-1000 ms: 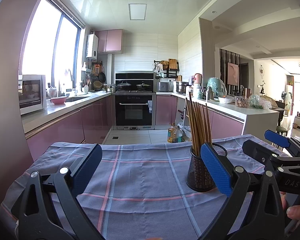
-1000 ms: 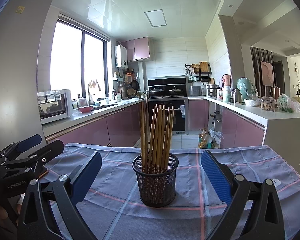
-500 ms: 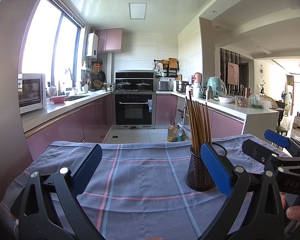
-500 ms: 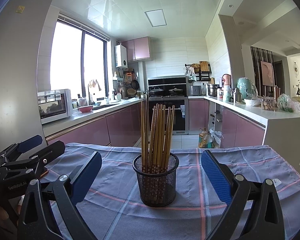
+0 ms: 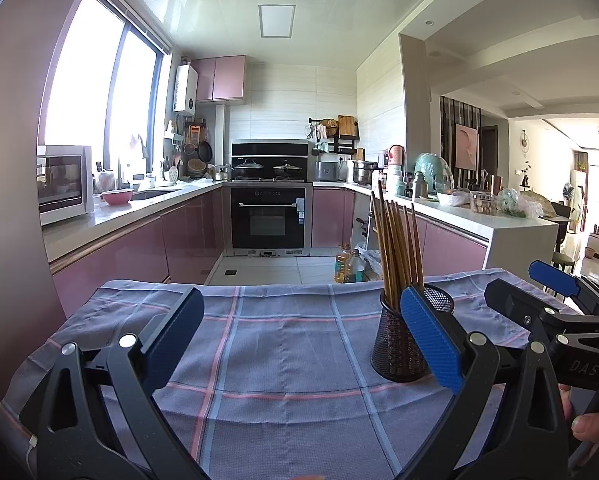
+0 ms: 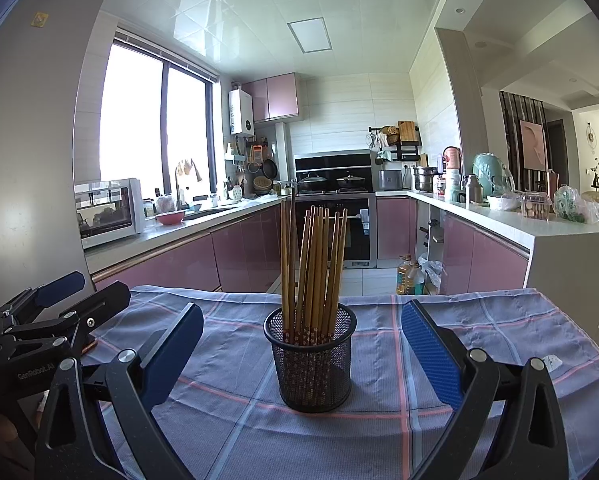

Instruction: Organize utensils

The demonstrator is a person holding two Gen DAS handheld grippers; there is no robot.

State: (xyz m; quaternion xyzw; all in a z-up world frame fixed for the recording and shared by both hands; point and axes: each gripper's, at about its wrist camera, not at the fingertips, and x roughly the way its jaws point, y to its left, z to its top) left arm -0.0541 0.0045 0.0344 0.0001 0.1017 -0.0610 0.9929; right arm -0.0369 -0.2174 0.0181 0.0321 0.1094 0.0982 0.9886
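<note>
Both grippers, left (image 5: pixel 303 340) and right (image 6: pixel 303 348), held their jaws wide apart, empty; chopsticks (image 6: pixel 315 268) stood in the mesh holder (image 6: pixel 311 364) on the surface (image 6: pixel 499 344).

White "DAS" letters stand on the black body of the right gripper (image 5: pixel 555 286), seen at the right edge of the left wrist view; the word runs off behind a clamp arm. White "GenRobot.AI" stands on the black body of the left gripper (image 6: pixel 75 292), at the left edge of the right wrist view. Stickers on the tall grey fridge (image 6: pixel 39 100) too small to read.
</note>
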